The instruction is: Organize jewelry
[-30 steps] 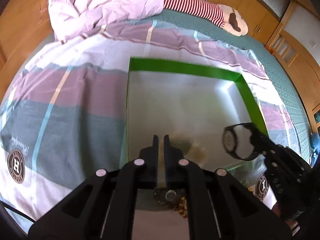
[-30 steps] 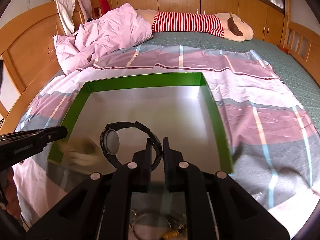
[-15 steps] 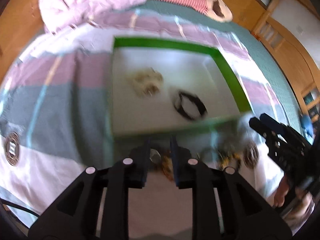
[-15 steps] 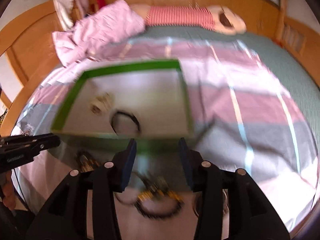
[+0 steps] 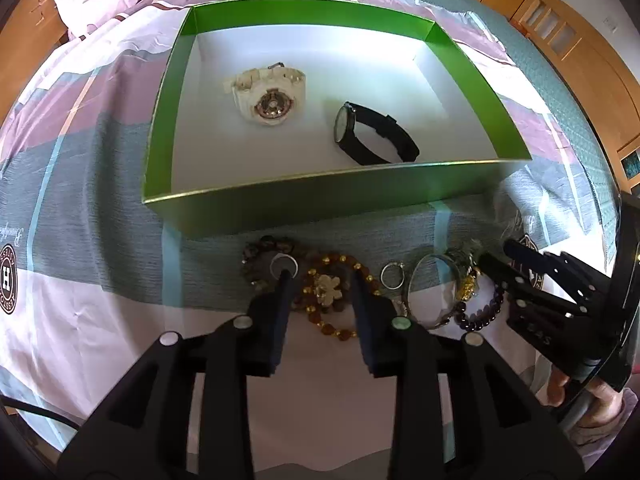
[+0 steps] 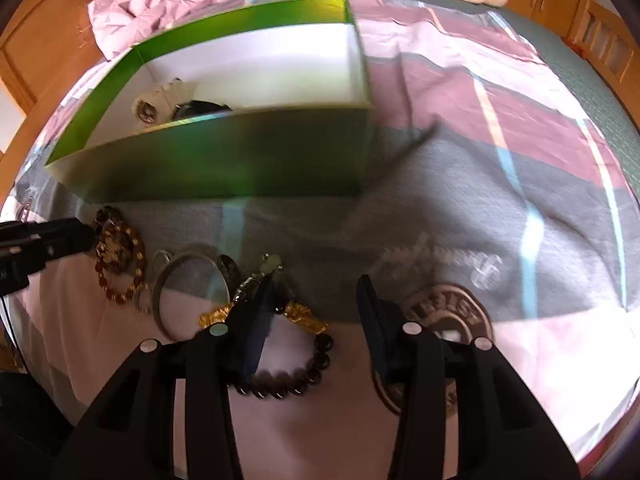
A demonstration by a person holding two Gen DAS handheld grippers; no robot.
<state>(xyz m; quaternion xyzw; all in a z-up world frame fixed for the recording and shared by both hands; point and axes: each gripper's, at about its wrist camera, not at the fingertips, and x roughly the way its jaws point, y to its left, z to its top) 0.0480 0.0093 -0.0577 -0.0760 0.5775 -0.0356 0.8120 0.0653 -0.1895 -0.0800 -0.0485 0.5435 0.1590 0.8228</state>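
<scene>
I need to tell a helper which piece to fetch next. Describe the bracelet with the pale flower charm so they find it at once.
Find the green box on the striped bedspread; a row of jewelry lies on the cloth outside its near wall. The amber bead bracelet sits toward the row's left, between the open left gripper's fingertips. Only it rings a cream flower charm.

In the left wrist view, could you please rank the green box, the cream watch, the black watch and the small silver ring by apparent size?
1. Green box
2. Cream watch and black watch: look alike
3. Small silver ring
</scene>
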